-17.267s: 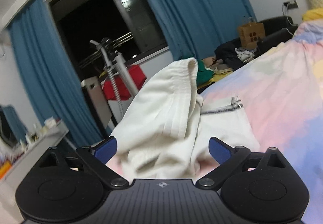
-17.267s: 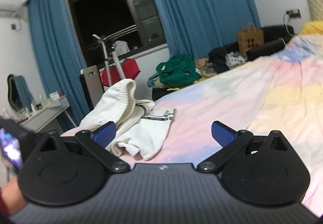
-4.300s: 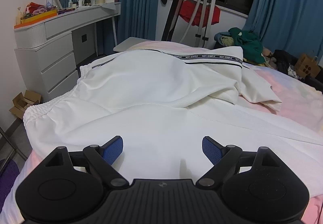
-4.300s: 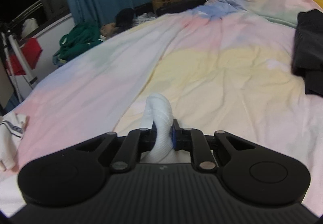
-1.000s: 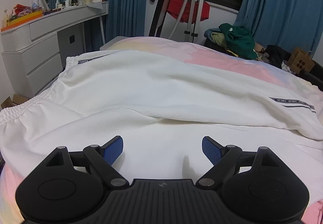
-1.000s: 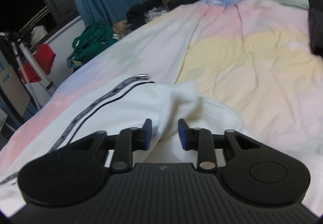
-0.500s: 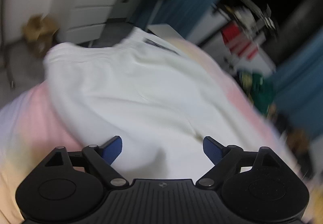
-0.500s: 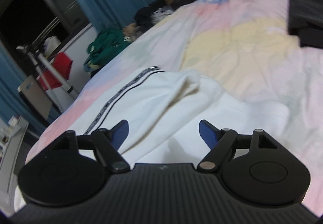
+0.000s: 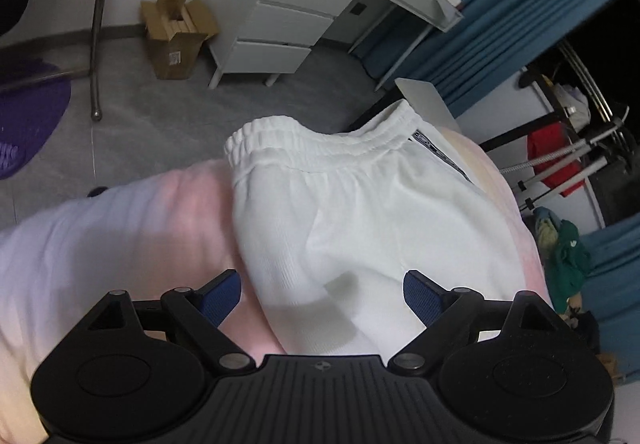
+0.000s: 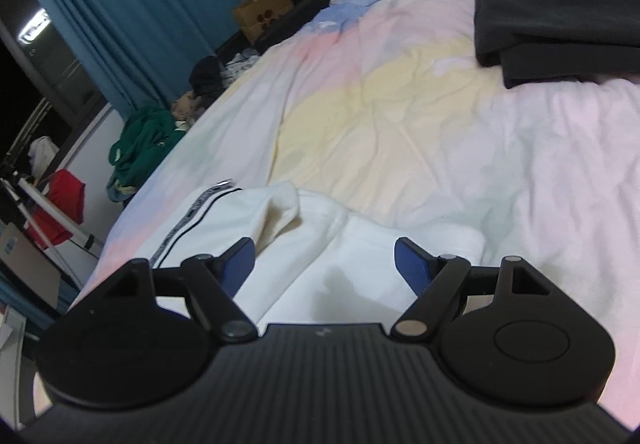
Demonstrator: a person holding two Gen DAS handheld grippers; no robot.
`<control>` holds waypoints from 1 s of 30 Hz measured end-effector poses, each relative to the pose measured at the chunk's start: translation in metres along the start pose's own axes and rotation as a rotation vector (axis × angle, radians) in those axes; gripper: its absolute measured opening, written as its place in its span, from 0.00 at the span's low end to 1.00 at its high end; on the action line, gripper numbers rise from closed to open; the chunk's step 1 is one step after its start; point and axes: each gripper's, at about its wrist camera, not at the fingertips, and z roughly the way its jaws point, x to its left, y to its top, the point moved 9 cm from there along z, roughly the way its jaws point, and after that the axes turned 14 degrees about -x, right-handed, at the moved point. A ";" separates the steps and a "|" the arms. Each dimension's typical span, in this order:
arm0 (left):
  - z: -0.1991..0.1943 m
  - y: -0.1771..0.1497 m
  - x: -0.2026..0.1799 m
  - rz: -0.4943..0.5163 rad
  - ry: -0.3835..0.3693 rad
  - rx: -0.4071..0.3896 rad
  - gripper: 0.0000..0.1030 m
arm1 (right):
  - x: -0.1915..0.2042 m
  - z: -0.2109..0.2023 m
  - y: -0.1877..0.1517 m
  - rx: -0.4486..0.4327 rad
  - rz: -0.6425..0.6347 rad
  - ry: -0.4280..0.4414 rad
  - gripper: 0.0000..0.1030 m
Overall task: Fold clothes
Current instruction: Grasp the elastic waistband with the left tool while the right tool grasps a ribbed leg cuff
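white pants [image 9: 360, 224] flat on bed [image 10: 400, 104] | soft, limp, light | left gripper [image 9: 322, 290], right gripper [image 10: 325, 258] both spread, empty | grab at waistband [image 9: 320, 148]

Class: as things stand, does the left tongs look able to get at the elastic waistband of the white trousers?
Probably yes: the left tongs are open above the white trousers, and the waistband ahead lies uncovered.
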 end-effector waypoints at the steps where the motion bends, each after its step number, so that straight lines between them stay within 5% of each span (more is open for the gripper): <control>1: 0.001 0.000 0.001 -0.004 0.003 0.000 0.87 | 0.000 0.000 0.001 -0.002 -0.001 -0.001 0.76; 8: 0.025 -0.004 -0.004 -0.030 -0.044 0.071 0.82 | -0.008 -0.003 0.008 -0.040 0.001 -0.043 0.76; 15: 0.007 -0.002 -0.023 -0.063 -0.186 0.023 0.82 | -0.055 -0.013 0.027 -0.164 0.040 -0.263 0.76; 20: 0.013 -0.011 -0.024 -0.037 -0.163 0.050 0.82 | -0.092 -0.009 0.019 -0.129 0.114 -0.377 0.76; 26: 0.024 -0.024 -0.014 -0.053 -0.142 0.142 0.82 | -0.096 0.021 -0.018 0.094 0.274 -0.241 0.78; 30: 0.029 -0.028 -0.013 -0.075 -0.153 0.166 0.82 | -0.083 0.023 -0.018 0.104 0.421 -0.048 0.79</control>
